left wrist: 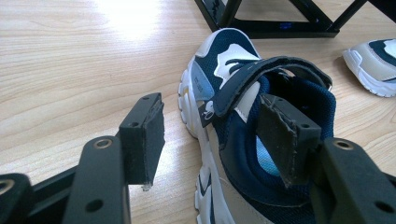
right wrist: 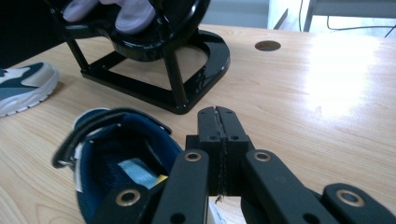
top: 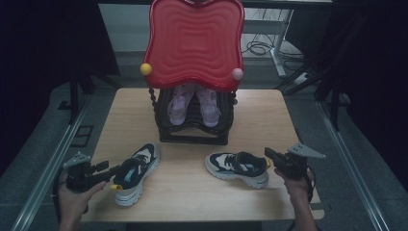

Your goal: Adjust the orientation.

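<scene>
While my left gripper (top: pixel 107 172) sits at the near left of the table (top: pixel 269 120), its jaws stand apart around the heel of the left sneaker (top: pixel 136 172): in the left gripper view one pad (left wrist: pixel 285 140) is inside the shoe's opening, against the collar, and the other (left wrist: pixel 145 135) is outside over bare wood, clear of the sole. My right gripper (top: pixel 270 155) is clenched with nothing in it, jaws pressed together, just behind the heel of the right sneaker (top: pixel 238 167), which lies on its sole with its toe pointing left.

Both navy-and-white shoes rest on a pale wood-grain top with a bright glare patch and a round hole (right wrist: pixel 267 45) near the far side. A black rack (top: pixel 192 126) stands at the far middle, holding a pair of lilac shoes (top: pixel 192 105), with a red wavy panel (top: pixel 193 41) rising above it. Around the table the floor (top: pixel 53 108) is grey, metal rails (top: pixel 45 173) run along both sides, dark curtains (top: pixel 43 43) hang left and right, and cables (top: pixel 260 48) lie by a white stand behind.
</scene>
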The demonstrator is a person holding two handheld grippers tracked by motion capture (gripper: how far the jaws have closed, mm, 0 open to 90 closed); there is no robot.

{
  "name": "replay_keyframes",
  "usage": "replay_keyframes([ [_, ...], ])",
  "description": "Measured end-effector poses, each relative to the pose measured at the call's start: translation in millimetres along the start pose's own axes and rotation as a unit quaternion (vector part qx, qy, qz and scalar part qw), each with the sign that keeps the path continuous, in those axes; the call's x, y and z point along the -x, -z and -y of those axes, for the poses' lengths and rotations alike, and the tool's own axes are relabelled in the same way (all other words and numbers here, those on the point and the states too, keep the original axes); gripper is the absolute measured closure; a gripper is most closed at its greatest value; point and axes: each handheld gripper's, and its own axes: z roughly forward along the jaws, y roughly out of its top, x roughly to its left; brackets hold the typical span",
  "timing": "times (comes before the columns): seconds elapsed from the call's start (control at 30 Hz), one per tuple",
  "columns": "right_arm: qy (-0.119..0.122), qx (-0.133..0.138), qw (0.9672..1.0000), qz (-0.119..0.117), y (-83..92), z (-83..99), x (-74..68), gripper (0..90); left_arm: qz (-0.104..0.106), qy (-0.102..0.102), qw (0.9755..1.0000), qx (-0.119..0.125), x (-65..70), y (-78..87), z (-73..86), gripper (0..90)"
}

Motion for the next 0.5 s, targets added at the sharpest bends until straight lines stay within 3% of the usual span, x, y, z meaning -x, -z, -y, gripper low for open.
replay_keyframes([
  [0.4, 0.013, -0.025, 0.9996, -0.009, -9.6, 10.8, 7.7, 89.5, 0.002, 0.001, 1.0, -0.002, -0.2, -1.6, 0.5, 41.2],
  [0.5, 0.014, -0.03, 0.9992, -0.021, -11.1, 14.3, 6.8, 89.5, 0.003, 0.002, 1.0, -0.001, -0.7, -1.5, 0.7, 41.0],
])
